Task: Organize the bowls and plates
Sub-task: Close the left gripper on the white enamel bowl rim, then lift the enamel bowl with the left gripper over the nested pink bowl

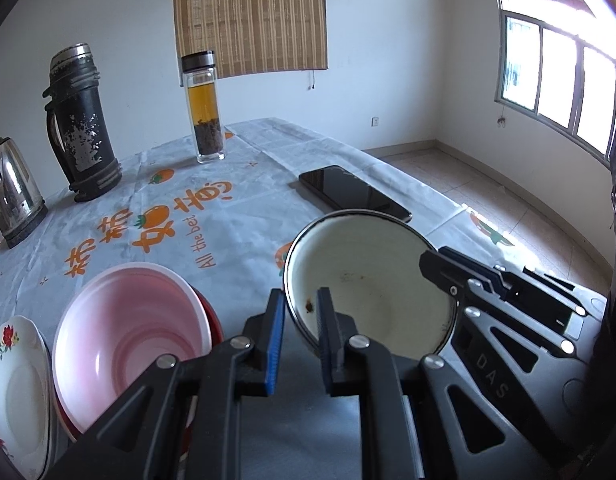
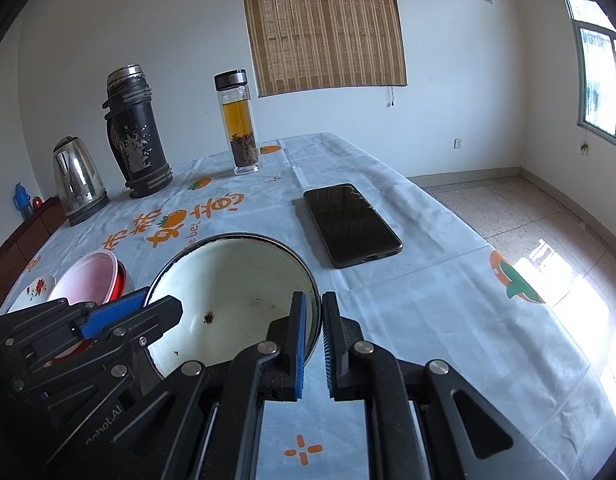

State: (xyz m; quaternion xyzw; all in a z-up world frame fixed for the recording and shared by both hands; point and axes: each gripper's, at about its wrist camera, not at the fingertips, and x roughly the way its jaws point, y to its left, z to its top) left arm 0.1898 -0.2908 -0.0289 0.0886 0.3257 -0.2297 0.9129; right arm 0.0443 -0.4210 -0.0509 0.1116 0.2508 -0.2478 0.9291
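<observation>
Two claws hold one big cream bowl [image 1: 371,280] between them, each pinching its rim. The left claw [image 1: 300,322] is closed tight on the bowl's near-left rim, one blue pad outside and one pad inside. The right claw [image 2: 313,336] is closed tight on the right rim in the same way. The bowl has a dark rim and a small brown spot inside. It is tilted, just above the worktop [image 2: 407,280].

Going left to right on the worktop, there is one white plate with red flowers [image 1: 16,380] at the far left. Just beside it sits one pink bowl [image 1: 128,344], resting inside one red bowl [image 1: 210,316]. Then comes the cream bowl in the claws.

Farther back, left to right, stand one shiny kettle [image 1: 12,192], one tall black flask [image 1: 82,124] and one clear bottle of tea [image 1: 204,108]. One black phone [image 1: 353,192] lies flat behind the cream bowl. The cloth on the worktop is pale with orange fruit and letters.
</observation>
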